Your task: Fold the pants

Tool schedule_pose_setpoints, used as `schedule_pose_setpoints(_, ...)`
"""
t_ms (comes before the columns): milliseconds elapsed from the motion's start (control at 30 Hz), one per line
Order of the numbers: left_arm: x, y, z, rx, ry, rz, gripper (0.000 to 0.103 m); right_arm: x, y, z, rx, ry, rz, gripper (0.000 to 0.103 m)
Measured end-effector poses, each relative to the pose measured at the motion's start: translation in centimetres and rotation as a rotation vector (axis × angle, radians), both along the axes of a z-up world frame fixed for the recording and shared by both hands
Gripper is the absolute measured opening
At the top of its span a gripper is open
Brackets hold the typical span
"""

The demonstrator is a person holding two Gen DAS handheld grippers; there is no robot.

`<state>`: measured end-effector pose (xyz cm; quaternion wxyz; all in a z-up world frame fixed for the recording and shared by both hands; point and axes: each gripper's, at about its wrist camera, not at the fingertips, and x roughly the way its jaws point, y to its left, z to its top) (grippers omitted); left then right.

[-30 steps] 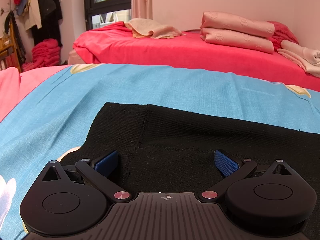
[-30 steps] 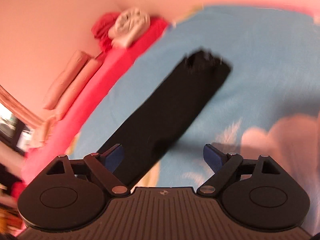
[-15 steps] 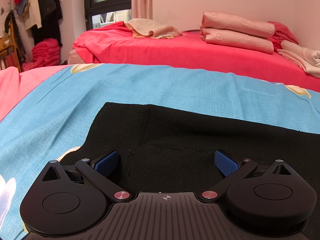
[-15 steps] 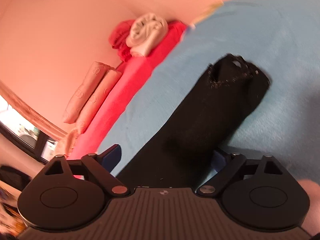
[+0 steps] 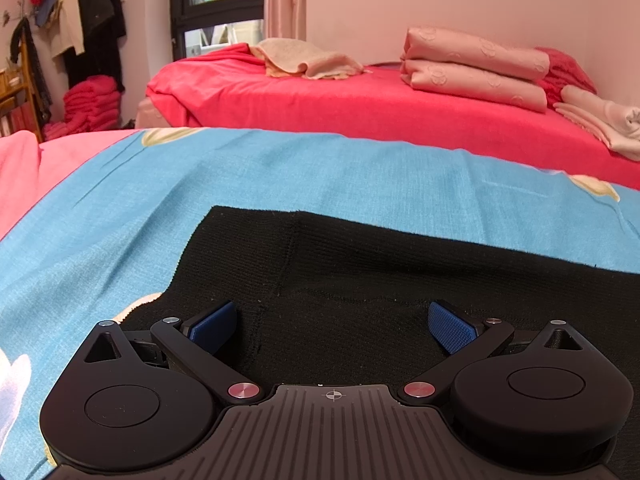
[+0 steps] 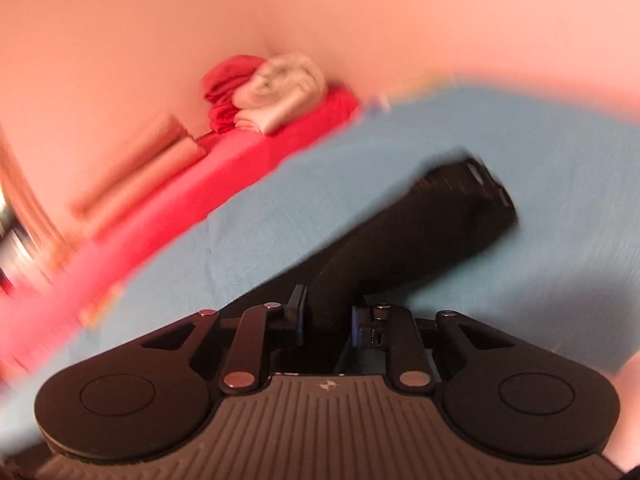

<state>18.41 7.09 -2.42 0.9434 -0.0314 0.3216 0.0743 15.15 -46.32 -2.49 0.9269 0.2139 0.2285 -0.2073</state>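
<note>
1. Pants (image 5: 400, 280), black and finely ribbed, lie spread flat on a blue bedsheet (image 5: 280, 176), with the straight top edge of the cloth running across the left wrist view.

2. The left gripper (image 5: 332, 324) hangs low over the wide part of the pants, its two blue pads (image 5: 212, 326) set far apart with only flat cloth below and between them (neither pad presses on anything).

3. The right gripper (image 6: 326, 322) has its jaws closing on one trouser leg (image 6: 420, 232); the blue pads (image 6: 358, 328) stand narrow on either side of a bunched ridge of black cloth, and they appear to pinch it, though the view is smeared with motion blur.

4. From that pinch the leg runs away up and to the right across the blue bedsheet and ends in an open cuff (image 6: 488, 184), where both layers of the hem show.

5. Beyond the blue sheet stands a red bed (image 5: 380, 108), carrying a stack of folded pink quilts (image 5: 472, 68) by the wall and a crumpled beige towel (image 5: 308, 60) nearer the window (image 5: 220, 4).

6. At the far left of the left wrist view, dark and pale clothes (image 5: 80, 20) hang on a rack, with a pile of red cloth (image 5: 92, 100) beneath.
</note>
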Motion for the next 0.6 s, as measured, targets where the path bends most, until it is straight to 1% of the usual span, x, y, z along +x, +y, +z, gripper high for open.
schedule_pose_setpoints(33, -0.2, 0.1, 0.2, -0.007, -0.012, 0.003, 0.103, 0.0, 2.0, 1.0, -0.111, 0.000, 0.001, 0.023)
schedule_pose_setpoints(67, -0.4, 0.2, 0.3, -0.014, -0.027, 0.006, 0.103, -0.2, 4.3, 2.0, -0.244, -0.007, 0.010, 0.023)
schedule_pose_setpoints(100, -0.7, 0.3, 0.5, -0.017, -0.044, 0.013, 0.103, -0.5, 7.1, 2.9, -0.392, -0.034, 0.036, 0.023)
schedule_pose_setpoints(133, -0.9, 0.4, 0.7, -0.018, -0.061, 0.019, 0.103, -1.0, 10.1, 3.5, -0.538, -0.066, 0.074, 0.023)
schedule_pose_setpoints(167, -1.2, 0.5, 0.9, -0.017, -0.081, 0.024, 0.103, -1.5, 13.1, 3.9, -0.663, -0.098, 0.124, 0.023)
schedule_pose_setpoints(200, -1.4, 0.5, 1.2, -0.013, -0.100, 0.028, 0.103, -2.0, 16.1, 3.9, -0.760, -0.129, 0.186, 0.023)
schedule_pose_setpoints(267, -1.9, 0.4, 1.6, 0.001, -0.127, 0.035, 0.103, -2.9, 21.9, 2.6, -0.931, -0.173, 0.335, 0.024)
schedule_pose_setpoints(300, -2.0, 0.3, 1.7, 0.011, -0.134, 0.038, 0.103, -3.1, 24.8, 1.3, -1.028, -0.172, 0.422, 0.024)
schedule_pose_setpoints(333, -2.1, 0.2, 1.8, 0.018, -0.136, 0.039, 0.103, -3.2, 27.4, -0.5, -1.125, -0.150, 0.509, 0.025)
schedule_pose_setpoints(367, -2.2, 0.1, 1.9, 0.022, -0.138, 0.036, 0.103, -3.1, 29.7, -2.6, -1.207, -0.097, 0.592, 0.025)
schedule_pose_setpoints(433, -2.3, 0.0, 2.0, 0.026, -0.139, 0.032, 0.103, -2.3, 32.9, -6.5, -1.318, 0.043, 0.773, 0.026)
schedule_pose_setpoints(467, -2.4, 0.0, 2.0, 0.028, -0.140, 0.031, 0.103, -1.9, 33.8, -7.9, -1.357, 0.102, 0.811, 0.017)
schedule_pose_setpoints(500, -2.4, 0.0, 2.1, 0.030, -0.142, 0.030, 0.103, -1.8, 34.4, -8.4, -1.386, 0.106, 0.792, 0.016)
schedule_pose_setpoints(533, -2.4, 0.1, 2.1, 0.031, -0.144, 0.030, 0.103, -1.7, 34.6, -7.9, -1.377, 0.090, 0.784, 0.016)
schedule_pose_setpoints(600, -2.4, 0.0, 2.1, 0.034, -0.145, 0.034, 0.103, -1.4, 34.3, -5.2, -1.262, 0.040, 0.764, 0.016)
